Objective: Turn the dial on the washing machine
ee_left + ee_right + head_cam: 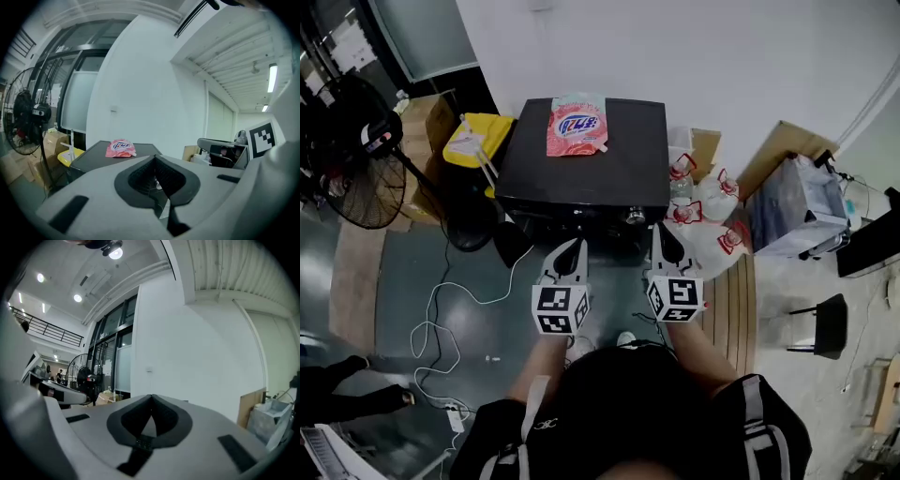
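Observation:
The black washing machine (pixel 609 173) stands against the white wall, with a pink detergent pouch (pixel 577 125) lying on its top. A silver dial (pixel 635 217) sits on its front panel towards the right. My right gripper (pixel 659 228) is shut and empty, its tip just right of and slightly below the dial, apart from it. My left gripper (pixel 579 244) is also shut on nothing, in front of the machine's front edge. In the left gripper view the closed tips (pixel 154 157) point over the machine top (pixel 93 154) and the pouch (pixel 121 148). The right gripper view shows only closed tips (pixel 151 396) against the wall.
A large floor fan (pixel 356 159) and a yellow bin (pixel 478 139) stand left of the machine. White bags (pixel 705 202), cardboard (pixel 780 150) and a wrapped box (pixel 797 211) crowd its right. White cables (pixel 441 319) trail on the floor; a black chair (pixel 825 323) stands at the right.

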### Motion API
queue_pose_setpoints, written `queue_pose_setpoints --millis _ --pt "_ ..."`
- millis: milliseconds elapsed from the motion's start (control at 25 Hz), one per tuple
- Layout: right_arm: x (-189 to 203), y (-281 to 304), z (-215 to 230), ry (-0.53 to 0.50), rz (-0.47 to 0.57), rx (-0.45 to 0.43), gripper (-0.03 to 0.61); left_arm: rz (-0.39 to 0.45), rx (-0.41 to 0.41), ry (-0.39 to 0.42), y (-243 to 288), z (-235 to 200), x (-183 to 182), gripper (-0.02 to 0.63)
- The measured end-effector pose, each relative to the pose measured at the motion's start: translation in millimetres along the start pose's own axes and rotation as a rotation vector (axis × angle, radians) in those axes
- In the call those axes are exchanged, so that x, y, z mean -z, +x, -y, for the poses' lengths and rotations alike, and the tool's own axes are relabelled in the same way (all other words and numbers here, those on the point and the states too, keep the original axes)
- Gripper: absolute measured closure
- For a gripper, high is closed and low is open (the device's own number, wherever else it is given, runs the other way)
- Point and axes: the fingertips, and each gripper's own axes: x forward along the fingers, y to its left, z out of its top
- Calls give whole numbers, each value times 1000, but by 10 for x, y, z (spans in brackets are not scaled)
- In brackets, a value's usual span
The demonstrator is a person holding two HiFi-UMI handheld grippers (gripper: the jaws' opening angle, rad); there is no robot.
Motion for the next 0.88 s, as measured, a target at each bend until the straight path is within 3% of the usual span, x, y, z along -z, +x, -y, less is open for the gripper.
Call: queue_pose_setpoints --millis 880 --pt "3 -181 -144 51 5 5 569 7 39 29 -184 47 -95 611"
